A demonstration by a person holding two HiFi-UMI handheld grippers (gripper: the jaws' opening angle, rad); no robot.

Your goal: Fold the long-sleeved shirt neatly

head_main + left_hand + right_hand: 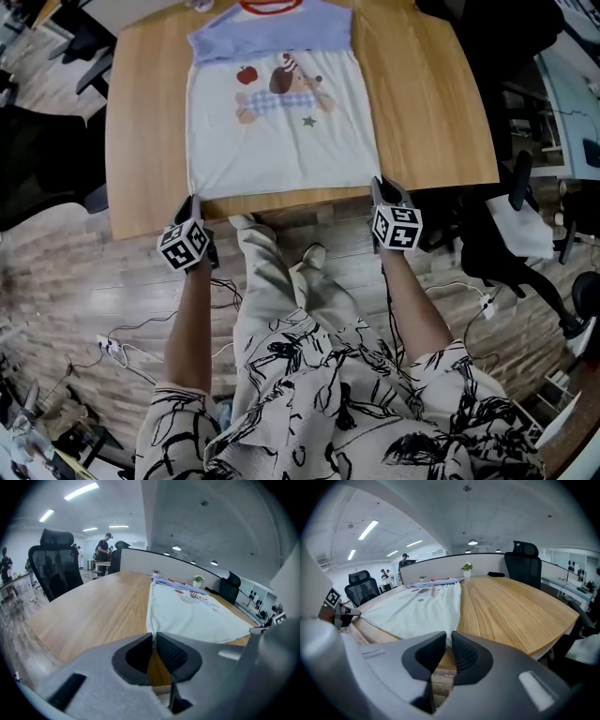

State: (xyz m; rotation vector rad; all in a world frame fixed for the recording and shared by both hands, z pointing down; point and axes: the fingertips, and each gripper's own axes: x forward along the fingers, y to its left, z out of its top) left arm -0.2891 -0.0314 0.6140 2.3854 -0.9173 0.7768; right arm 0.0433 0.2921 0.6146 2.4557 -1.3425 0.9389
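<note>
Head view: left gripper and right gripper pinch shirt hem corners.

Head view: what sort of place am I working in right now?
Most likely an open-plan office: black swivel chairs stand by a long wooden table, a grey partition runs along its far edge, and strip lights line the ceiling.

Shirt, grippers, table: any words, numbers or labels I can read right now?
No readable text anywhere.
Shirt: pictures only, apple, animal, star; no words.
Left gripper and right gripper cubes: black-and-white square markers, no letters.
Small mark below the table edge: too blurred to read.
</note>
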